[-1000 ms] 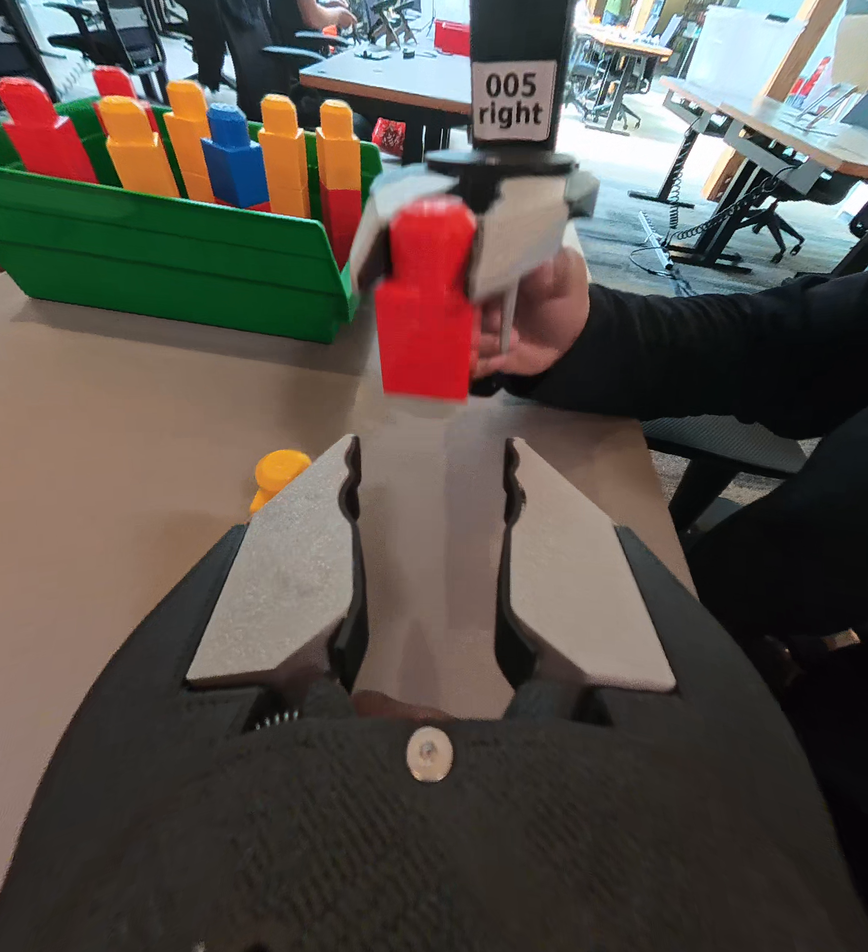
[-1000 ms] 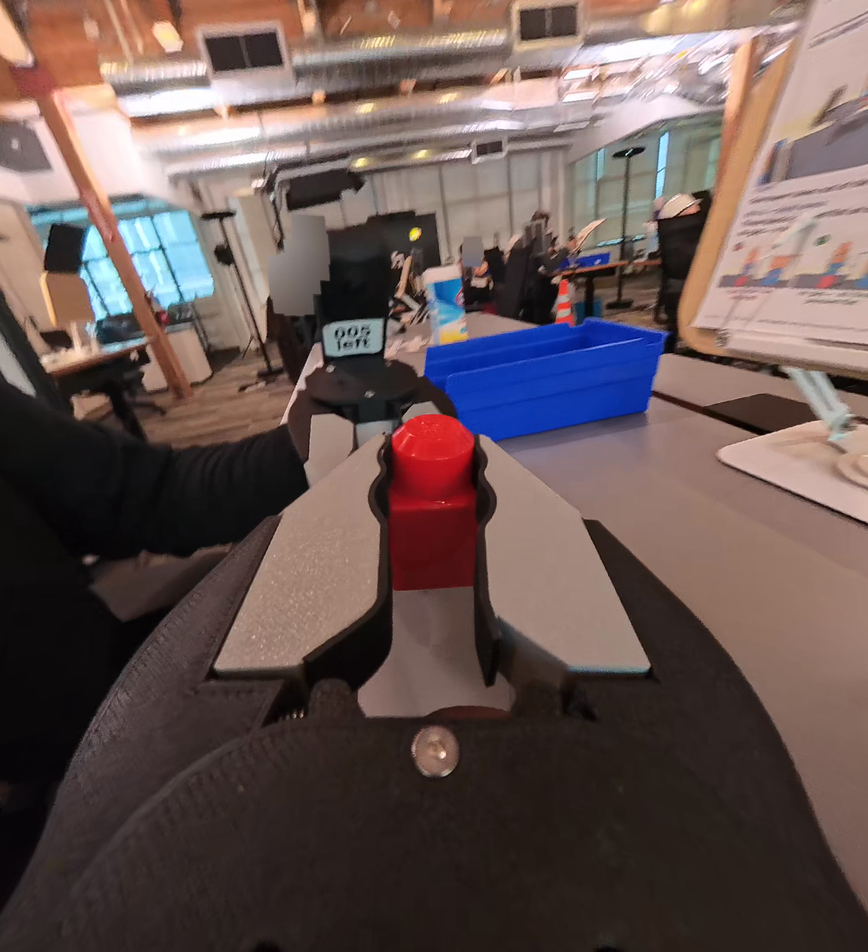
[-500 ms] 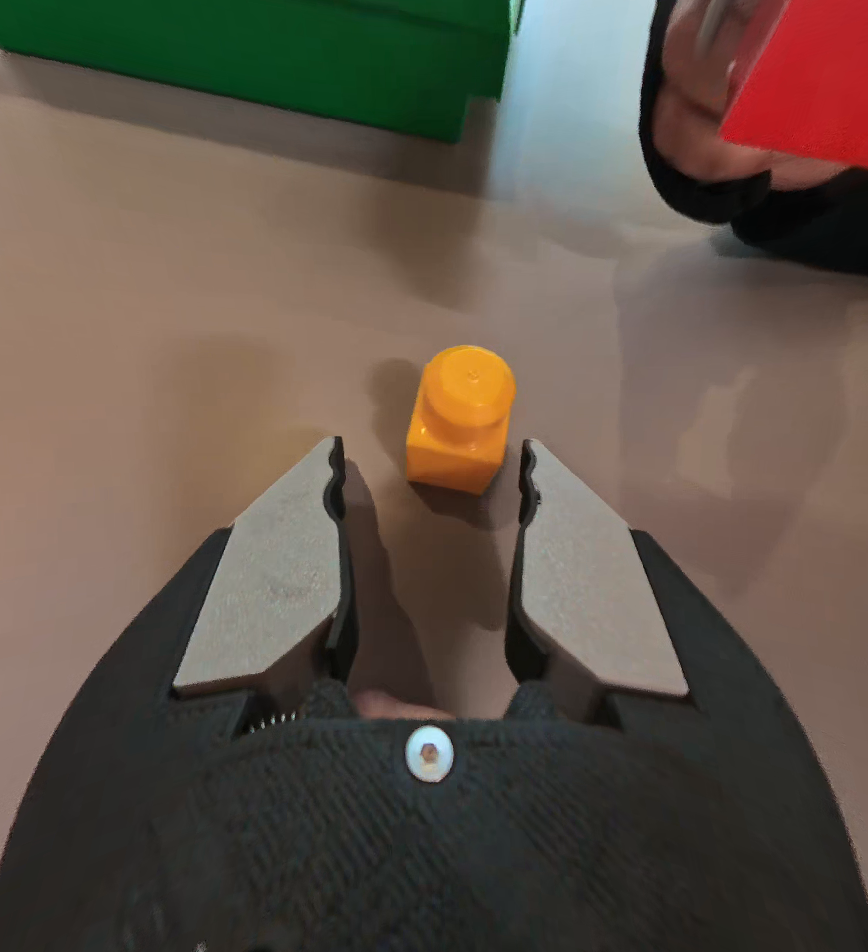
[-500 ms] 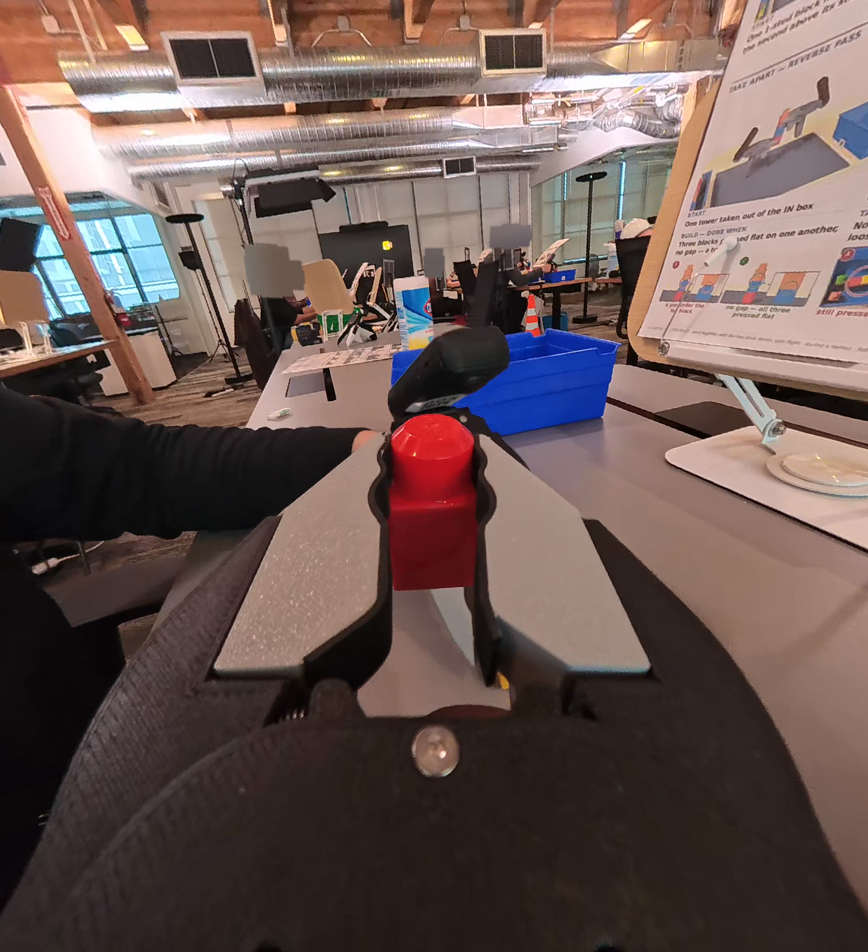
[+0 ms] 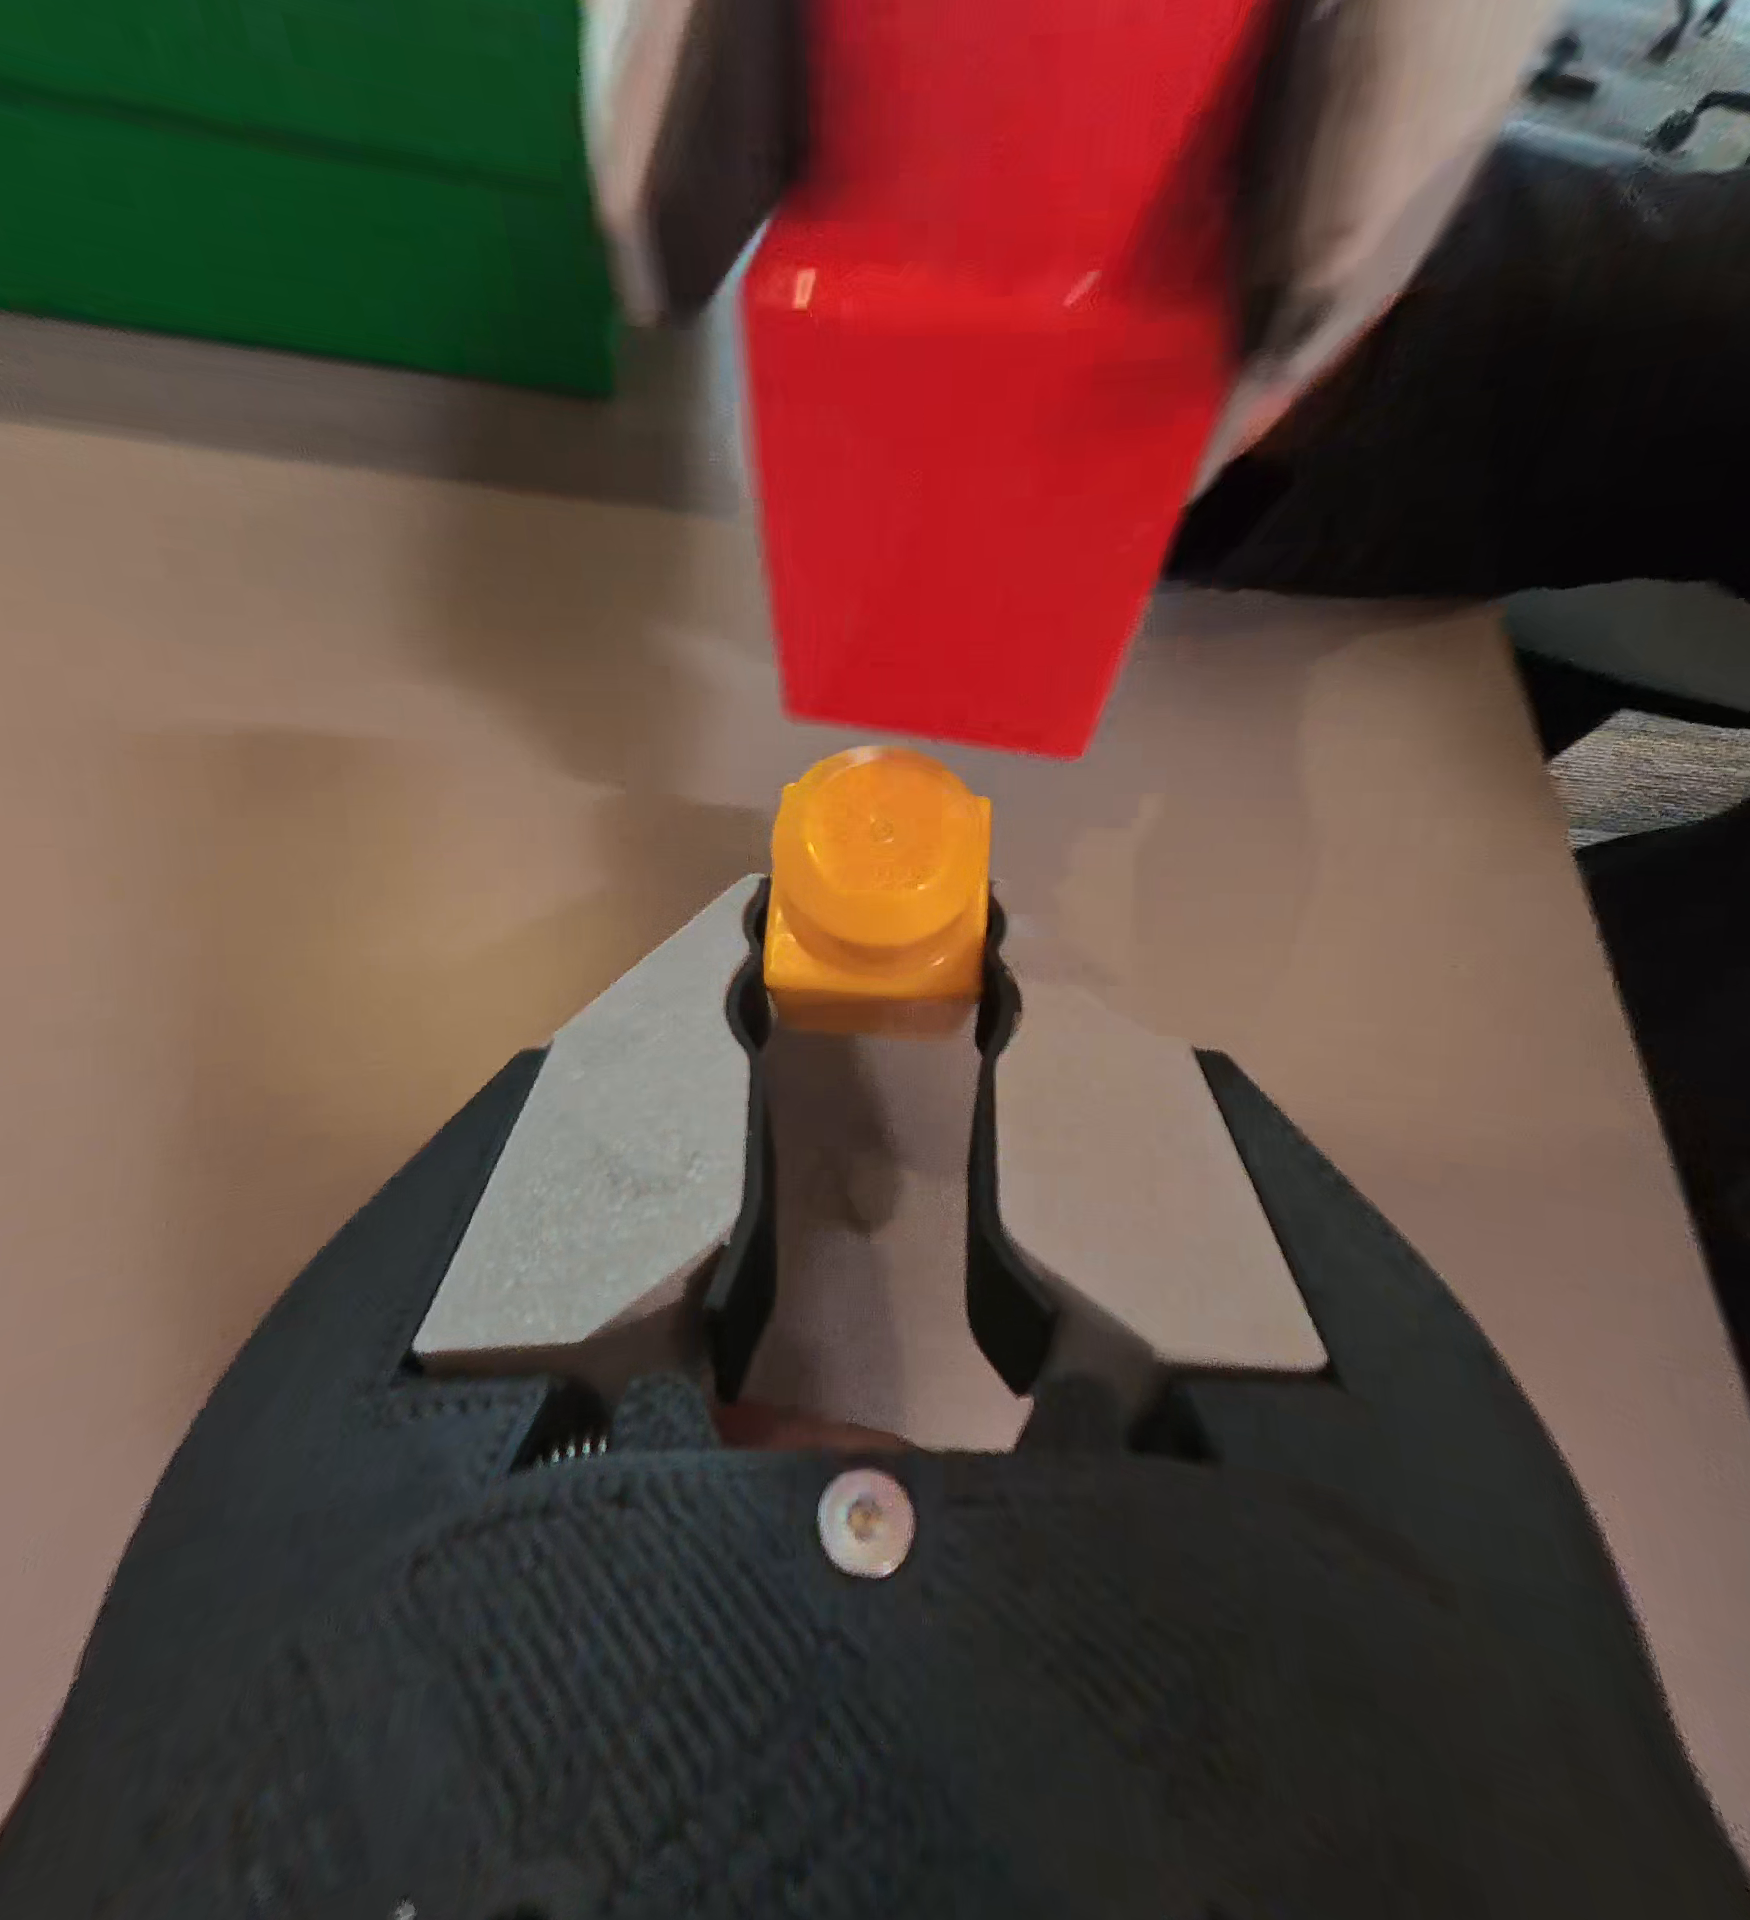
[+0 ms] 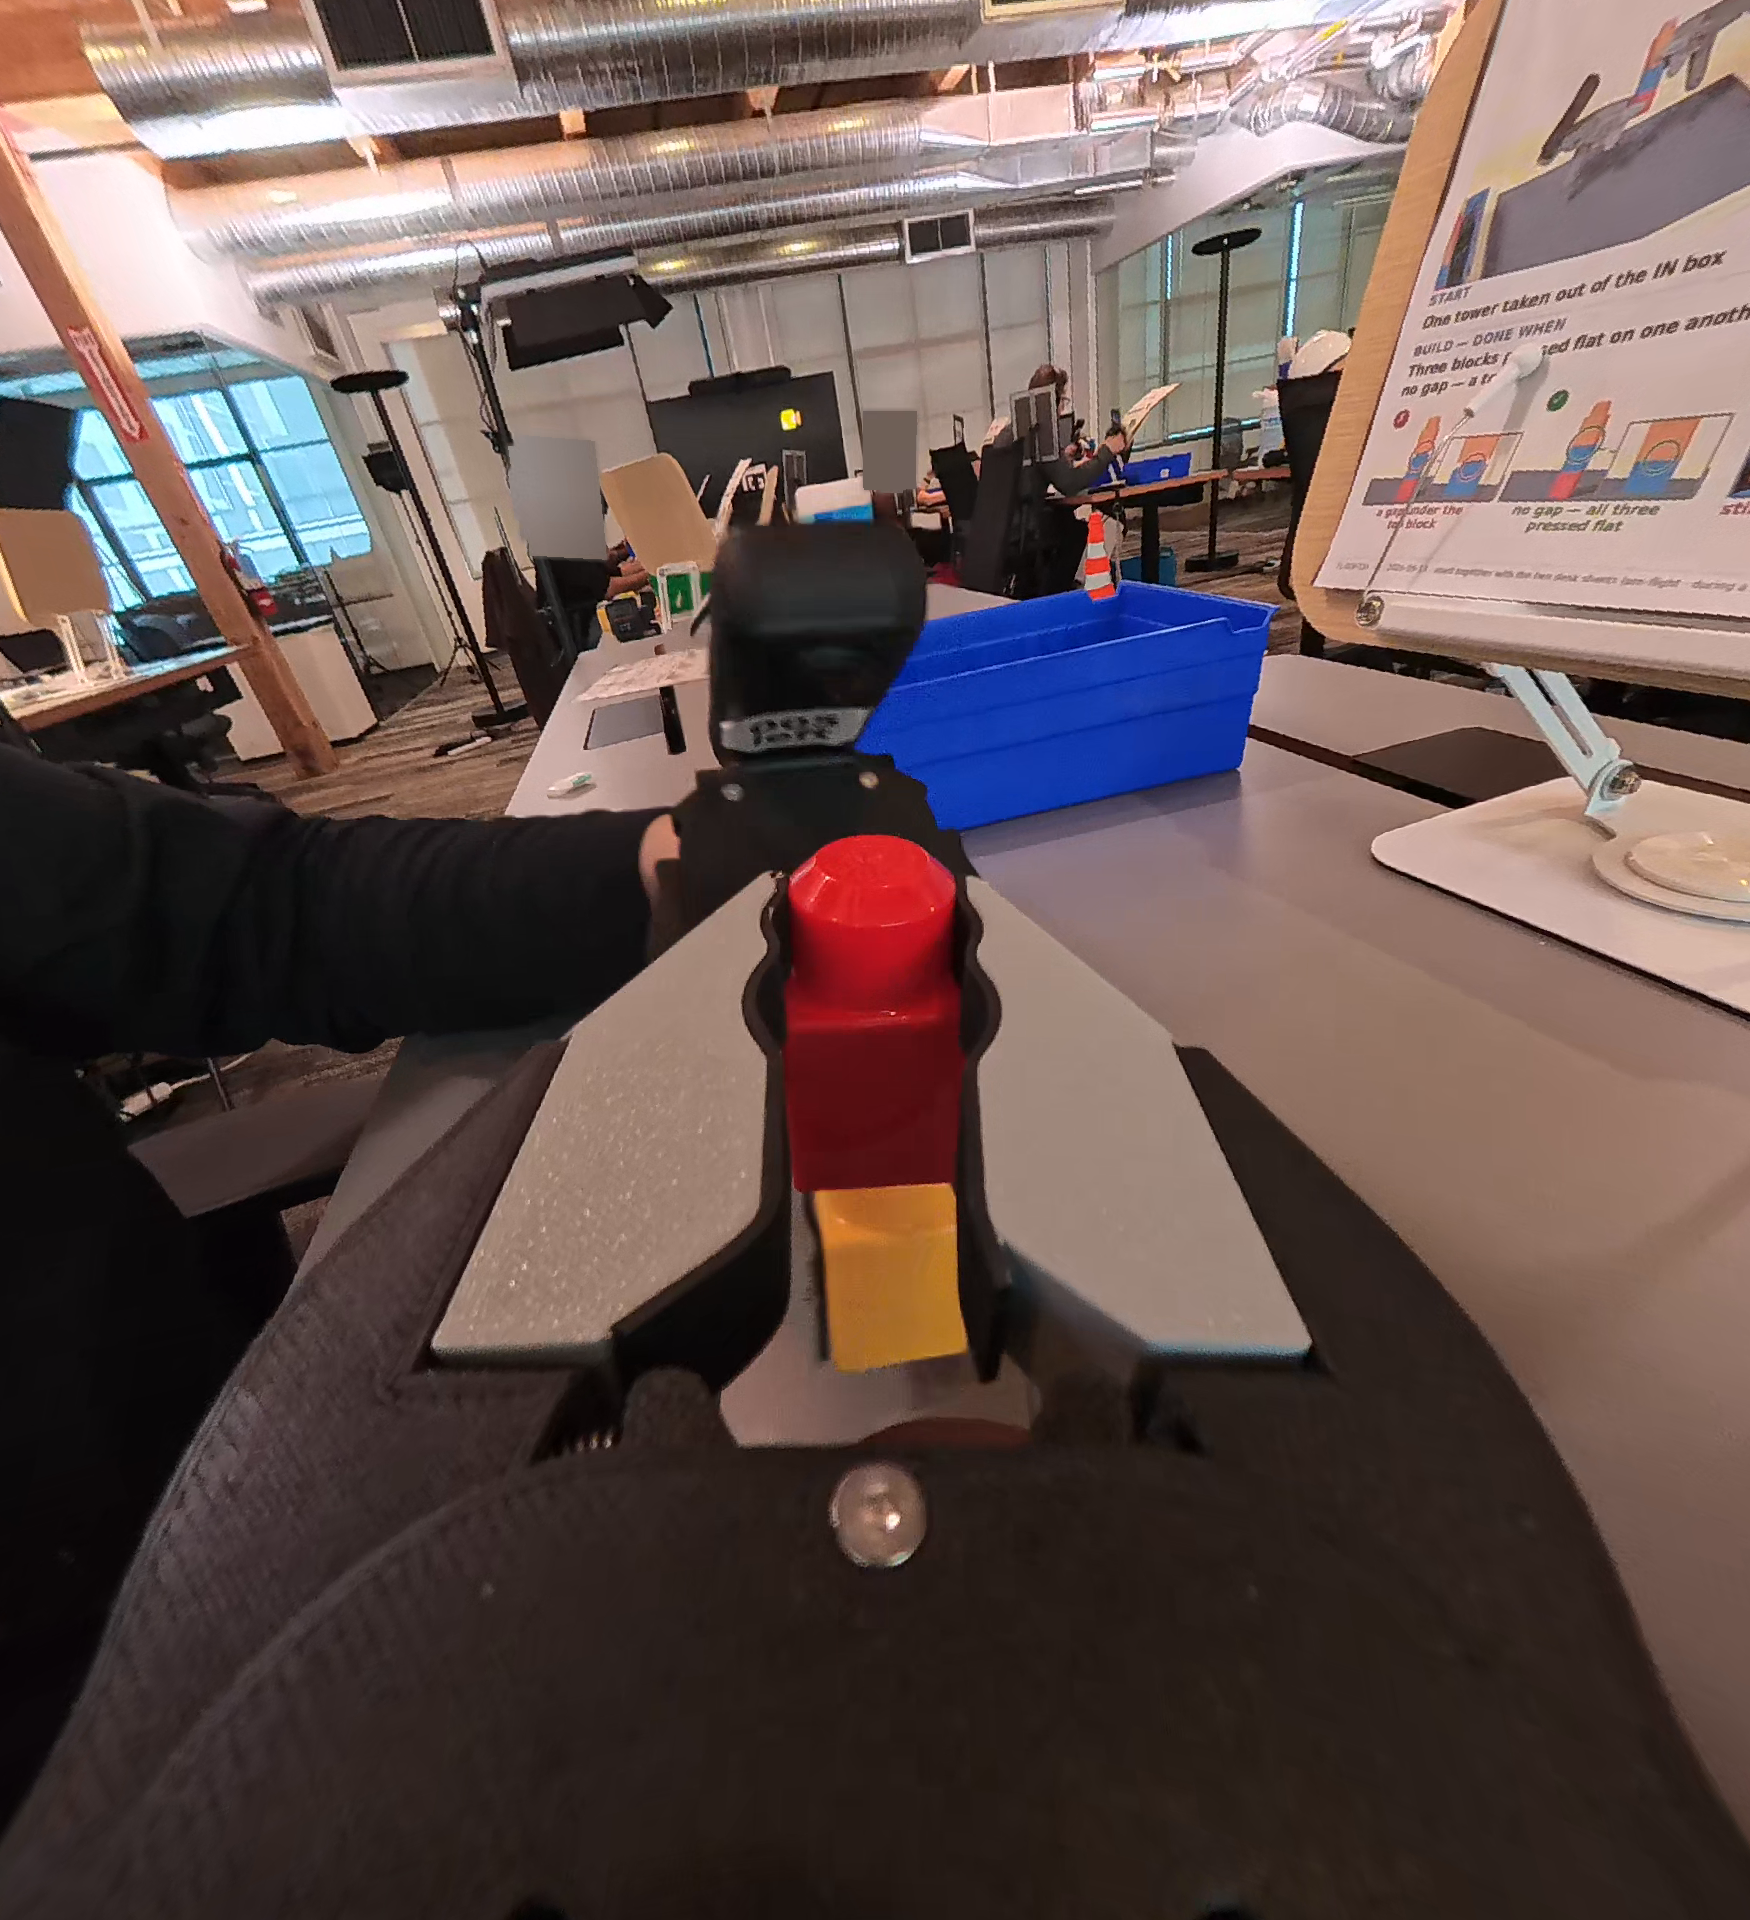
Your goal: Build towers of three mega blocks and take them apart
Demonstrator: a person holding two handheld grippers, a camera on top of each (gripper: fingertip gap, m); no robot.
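On the tan table (image 5: 227, 779), near its right edge, the left gripper (image 5: 876, 966) is closed on an orange block (image 5: 876, 935). Both fingertips (image 5: 736, 987) press the block's square base from either side; the stud points up, clear of the jaws. The block appears to stand on the table, though its underside is hidden.

Just above it, the right gripper (image 6: 871, 997) grips a red block (image 6: 871, 1029) by its sides, stud upward. From the left wrist view, the red block (image 5: 964, 468) hangs with its lower edge directly over the orange stud, apparently just apart. From the right wrist view, the orange block (image 6: 886, 1278) shows right below the red one, between the fingers; whether they touch there cannot be told.

Step in hand: building, joining the first two blocks of a tower. No third block is in view near the pair.

Next move, as judged:
1. Keep the orange block braced.
2. Centre the red block's hollow base over the stud.
3. Press straight down until the two bodies sit flat with no gap.
A tilt or sideways offset would likely jam the stud.

A green bin (image 5: 258, 187) stands behind on the left; a blue bin (image 6: 1079, 686) stands farther off on the table.
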